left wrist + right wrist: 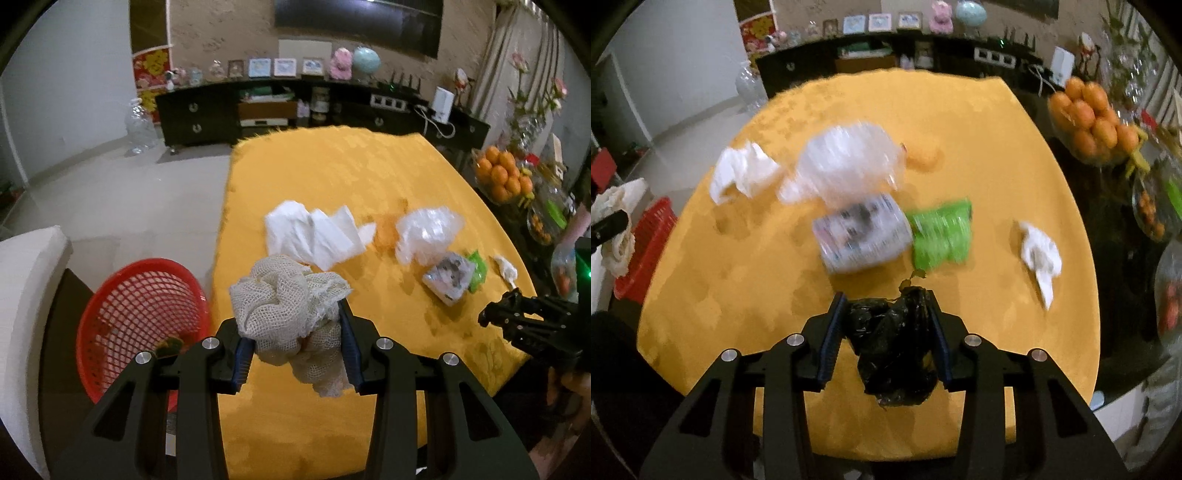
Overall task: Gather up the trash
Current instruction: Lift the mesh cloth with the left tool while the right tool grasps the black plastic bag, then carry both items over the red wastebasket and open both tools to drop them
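Observation:
My left gripper (291, 317) is shut on a crumpled white mesh cloth (288, 295), held above the near left edge of the yellow table (332, 166). A red basket (140, 306) sits low to its left, beside the table. My right gripper (884, 306) is shut on a crumpled black plastic bag (890, 350), just over the table's near side. On the table lie white tissues (738, 173), a clear plastic bag (846, 162), a printed packet (860, 236), a green wrapper (942, 236) and a small white wad (1041, 254).
A bowl of oranges (1093, 122) and glass jars stand on a dark side table at the right. A dark cabinet (199, 114) runs along the far wall. A white cushion (26, 295) lies left of the basket. An orange piece (386, 232) rests mid-table.

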Motion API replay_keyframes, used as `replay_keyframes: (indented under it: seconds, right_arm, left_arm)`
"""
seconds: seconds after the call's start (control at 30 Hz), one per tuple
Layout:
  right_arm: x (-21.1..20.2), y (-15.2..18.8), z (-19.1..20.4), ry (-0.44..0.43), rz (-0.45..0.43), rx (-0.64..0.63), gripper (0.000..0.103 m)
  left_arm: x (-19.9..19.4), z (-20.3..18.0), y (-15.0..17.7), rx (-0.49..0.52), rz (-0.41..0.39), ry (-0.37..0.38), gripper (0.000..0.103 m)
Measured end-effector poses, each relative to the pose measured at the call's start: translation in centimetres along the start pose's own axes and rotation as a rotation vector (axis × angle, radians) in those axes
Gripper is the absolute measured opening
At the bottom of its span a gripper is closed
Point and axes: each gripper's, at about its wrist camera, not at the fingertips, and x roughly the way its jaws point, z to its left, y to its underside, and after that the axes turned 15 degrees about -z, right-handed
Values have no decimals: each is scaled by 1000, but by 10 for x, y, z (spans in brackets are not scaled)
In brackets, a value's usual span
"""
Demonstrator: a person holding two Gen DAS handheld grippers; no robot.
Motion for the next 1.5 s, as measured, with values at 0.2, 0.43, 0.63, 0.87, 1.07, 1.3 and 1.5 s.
replay_keyframes:
  seconds: [0.2,0.43,0.63,0.87,1.07,1.3,1.5]
  right_arm:
    - [-10,-37,25,-48,-82,-37,41]
    - [-22,-75,62,-115,-161,-84,41]
    - [-32,-103,101,-188,-215,-129,41]
    - [-40,-124,146,-275,-251,-178,41]
    - [-44,-130,182,-343,-262,-216,41]
    - [-44,-135,215,-411,-259,-246,41]
    - [-44,-133,239,-455,-250,-274,41]
  left_arm:
    - [-17,22,-12,-29,-48,-55,39]
    - [-36,46,-20,-66,-82,-105,39]
    - [-56,73,-24,-108,-114,-167,39]
    - [-76,98,-26,-147,-141,-227,39]
    - [-88,119,-25,-181,-150,-270,39]
    - [-97,137,-19,-215,-152,-305,39]
    - [-100,151,-11,-247,-141,-325,39]
